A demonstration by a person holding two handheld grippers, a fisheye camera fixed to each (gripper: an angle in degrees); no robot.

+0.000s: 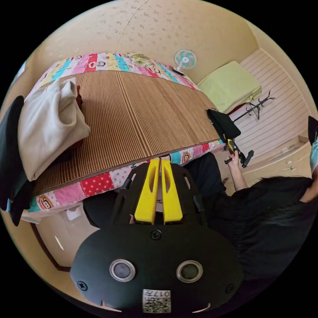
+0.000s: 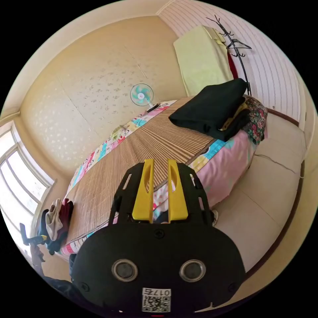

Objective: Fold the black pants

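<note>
My left tool (image 1: 161,162) is clenched on nothing; my right tool (image 2: 160,164) is released, folded black pants (image 2: 212,109) on the bed (image 2: 139,149).

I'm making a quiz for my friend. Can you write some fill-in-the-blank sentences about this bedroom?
1. The small fan by the wall has blades coloured ____.
2. The folded black pants lie on top of a stack at one end of the ____.
3. The right gripper has jaws coloured ____.
4. The left gripper holds its jaws ____ together, gripping nothing.

Missing words: teal; bed; yellow; close
</note>
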